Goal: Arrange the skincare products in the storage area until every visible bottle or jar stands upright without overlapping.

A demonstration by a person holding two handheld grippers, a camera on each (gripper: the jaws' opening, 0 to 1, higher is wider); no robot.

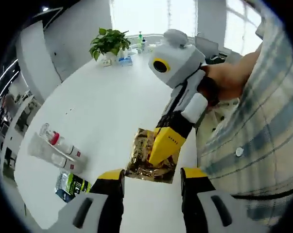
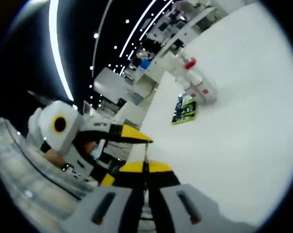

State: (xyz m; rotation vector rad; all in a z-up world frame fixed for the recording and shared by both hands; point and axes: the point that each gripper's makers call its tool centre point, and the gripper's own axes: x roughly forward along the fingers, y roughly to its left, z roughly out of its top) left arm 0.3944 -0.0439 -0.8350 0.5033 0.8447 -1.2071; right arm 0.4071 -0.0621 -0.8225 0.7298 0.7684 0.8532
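Left gripper (image 1: pixel 151 179) rises from the bottom of the left gripper view with its two yellow-tipped jaws spread wide and nothing between them. Just beyond them the right gripper (image 1: pixel 162 148) comes in from the right, held by a hand (image 1: pixel 229 80), its yellow jaws pinching a crinkled gold sachet (image 1: pixel 147 158) that hangs over the white table (image 1: pixel 117 97). In the right gripper view the right gripper's jaws are pressed together, with a thin edge of the sachet caught between them.

Left of the jaws in the left gripper view, a clear tube (image 1: pixel 48 150) and a clear bottle with a red cap (image 1: pixel 63 143) lie on their sides, side by side (long axes running from upper left to lower right, the red cap toward the upper left). A flat green-and-black packet (image 1: pixel 71 185) lies just below them. All three sit well apart from the sachet.

At the table's far edge stand a potted plant (image 1: pixel 107 42) and some small bottles (image 1: pixel 136 43); bright windows lie beyond. A plaid sleeve (image 1: pixel 263 121) covers the right side.
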